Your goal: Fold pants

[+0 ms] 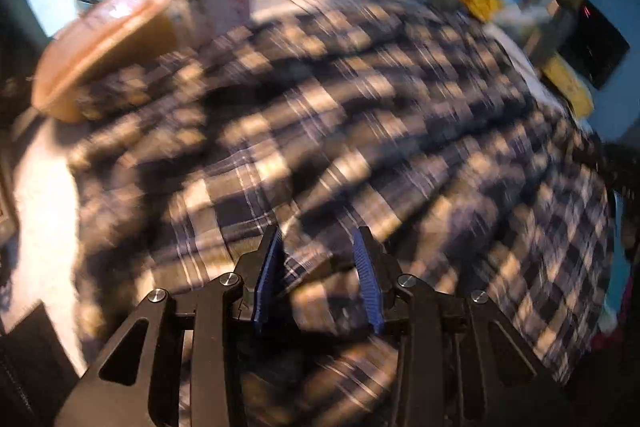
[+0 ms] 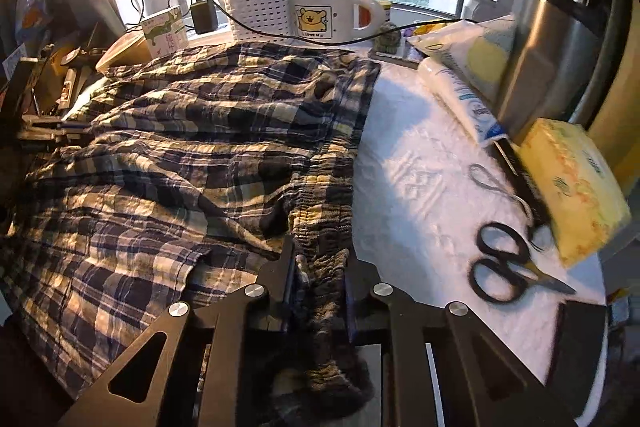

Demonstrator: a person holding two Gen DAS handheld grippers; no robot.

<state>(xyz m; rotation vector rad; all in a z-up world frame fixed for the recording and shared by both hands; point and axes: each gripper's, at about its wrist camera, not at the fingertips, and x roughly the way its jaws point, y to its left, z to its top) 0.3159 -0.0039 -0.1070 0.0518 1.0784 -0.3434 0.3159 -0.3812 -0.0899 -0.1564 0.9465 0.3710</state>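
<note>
The plaid pants (image 2: 200, 155), dark blue and cream, lie spread and rumpled over the white table cover (image 2: 420, 155). In the blurred left wrist view they (image 1: 340, 131) fill most of the frame. My left gripper (image 1: 320, 247) is open, its blue pads apart just above the cloth, with a fold of fabric rising between them. My right gripper (image 2: 320, 259) has its jaws around the gathered elastic waistband (image 2: 328, 227) at the pants' near right corner, and the cloth bunches between the fingers and hangs below them.
Black scissors (image 2: 508, 263), a yellow tissue box (image 2: 576, 183) and a steel kettle (image 2: 548, 59) sit on the right. A white basket (image 2: 260, 11), a bear mug (image 2: 328, 15), a small carton (image 2: 164, 31) and cables line the window side. A round tan lid (image 1: 104, 43) lies at far left.
</note>
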